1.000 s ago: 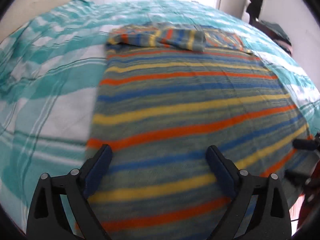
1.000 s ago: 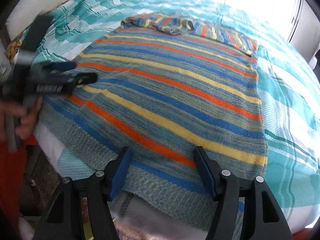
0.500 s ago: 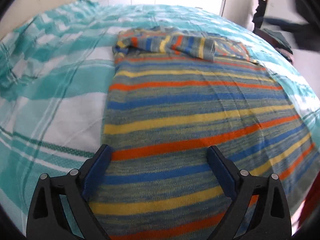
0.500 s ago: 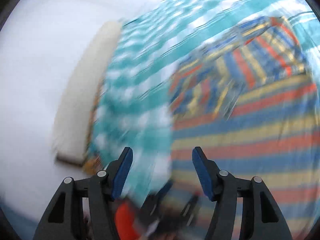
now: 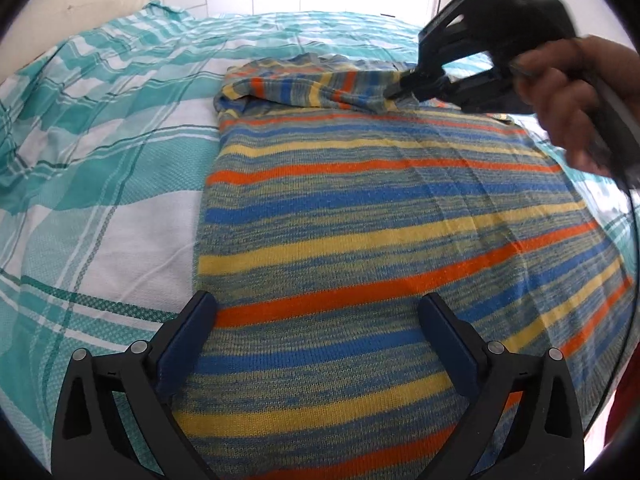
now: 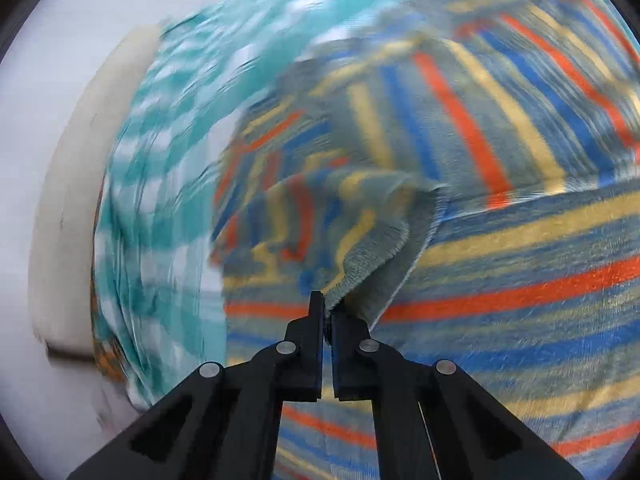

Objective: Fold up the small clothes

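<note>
Knitted in grey-green with orange, blue and yellow stripes, the sweater (image 5: 384, 216) lay spread flat on the bed's teal-and-white checked cover (image 5: 100, 128), its body running away from the left camera toward the far end, where a sleeve (image 5: 320, 90) was folded across the top. The right gripper (image 6: 325, 306) had its jaws pressed together on the ribbed cuff edge of that sleeve, which rose in a bunched peak from the flat body beneath. In the left wrist view the same gripper (image 5: 394, 90) showed at the sleeve's end, with the person's right hand (image 5: 568, 92) around its handle. The left gripper (image 5: 316, 320) hovered low over the near part of the sweater with its jaws spread wide, holding nothing.

The right wrist view was smeared by motion, so the stripes and checks away from the cuff blurred together. The sweater's near hem was cut off below the left camera's frame, and its right edge ran out past the rim. A pale cushion-like shape (image 5: 76, 12) sat at the far left, unclear.
</note>
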Demonstrator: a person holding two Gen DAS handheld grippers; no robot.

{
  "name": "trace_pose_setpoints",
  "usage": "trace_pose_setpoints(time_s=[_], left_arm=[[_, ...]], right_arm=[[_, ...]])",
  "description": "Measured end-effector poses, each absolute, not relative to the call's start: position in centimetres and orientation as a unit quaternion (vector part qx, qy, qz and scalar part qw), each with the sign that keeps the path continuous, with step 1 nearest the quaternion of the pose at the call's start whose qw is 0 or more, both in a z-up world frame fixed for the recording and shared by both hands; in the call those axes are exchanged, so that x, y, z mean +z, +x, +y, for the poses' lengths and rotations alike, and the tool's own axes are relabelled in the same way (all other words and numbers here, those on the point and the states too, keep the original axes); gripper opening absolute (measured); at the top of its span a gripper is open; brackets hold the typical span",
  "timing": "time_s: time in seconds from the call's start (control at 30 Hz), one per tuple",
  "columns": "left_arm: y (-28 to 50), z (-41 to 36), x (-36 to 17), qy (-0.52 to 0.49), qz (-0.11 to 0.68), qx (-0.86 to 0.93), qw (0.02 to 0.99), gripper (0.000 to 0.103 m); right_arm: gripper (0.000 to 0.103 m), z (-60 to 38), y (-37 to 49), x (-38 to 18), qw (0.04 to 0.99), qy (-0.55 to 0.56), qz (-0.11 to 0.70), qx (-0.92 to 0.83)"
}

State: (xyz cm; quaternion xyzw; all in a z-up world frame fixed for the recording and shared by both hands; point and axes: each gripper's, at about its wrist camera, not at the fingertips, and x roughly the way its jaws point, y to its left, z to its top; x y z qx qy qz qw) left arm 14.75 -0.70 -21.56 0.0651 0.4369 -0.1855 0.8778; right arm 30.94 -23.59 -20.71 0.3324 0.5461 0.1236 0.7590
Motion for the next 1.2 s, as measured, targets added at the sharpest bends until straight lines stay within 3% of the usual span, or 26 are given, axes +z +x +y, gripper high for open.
trace_pose_setpoints(time_s=[0.13, 0.23, 0.3, 0.37, 0.57, 0.77, 0.83, 0.87, 1.03, 1.2], left_arm=[[14.7, -0.7, -21.6, 0.065, 0.436, -0.186, 0.878, 0.101], [14.7, -0.7, -21.7, 0.066, 0.436, -0.186, 0.878, 0.101], [14.7, -0.8, -21.7, 0.066, 0.436, -0.186, 0.878, 0.101], [14.7, -0.8, -21.7, 0.066, 0.435, -0.186, 0.878, 0.101], [14.7, -0.9, -21.8, 0.069, 0.435, -0.184, 0.879, 0.102], [14.8, -1.0, -21.9, 0.069, 0.434, -0.184, 0.879, 0.102], [14.8, -1.0, -21.9, 0.070, 0.434, -0.184, 0.879, 0.102], [14.8, -1.0, -21.9, 0.070, 0.435, -0.184, 0.879, 0.102], [14.8, -1.0, -21.8, 0.069, 0.434, -0.184, 0.879, 0.102], [14.9, -0.9, -21.9, 0.070, 0.435, -0.183, 0.879, 0.102]], right_arm=[[0.006, -20.7, 28.5, -21.8, 0.762, 0.209, 0.596, 0.142], [0.012, -21.3, 27.5, -21.5, 0.765, 0.212, 0.588, 0.157], [0.050, -22.5, 26.8, -20.5, 0.764, 0.235, 0.576, 0.171], [0.058, -24.1, 26.3, -19.4, 0.774, 0.253, 0.555, 0.173], [0.052, -30.0, 29.4, -19.8, 0.790, 0.320, 0.516, 0.079], [0.044, -27.8, 32.0, -21.8, 0.786, 0.237, 0.561, 0.105], [0.021, -26.8, 32.1, -22.1, 0.786, 0.205, 0.572, 0.117], [0.004, -26.3, 32.1, -22.2, 0.782, 0.184, 0.583, 0.116], [0.004, -26.0, 32.2, -16.5, 0.848, 0.084, 0.515, 0.093], [0.006, -28.5, 36.5, -14.1, 0.874, 0.067, 0.480, 0.037]])
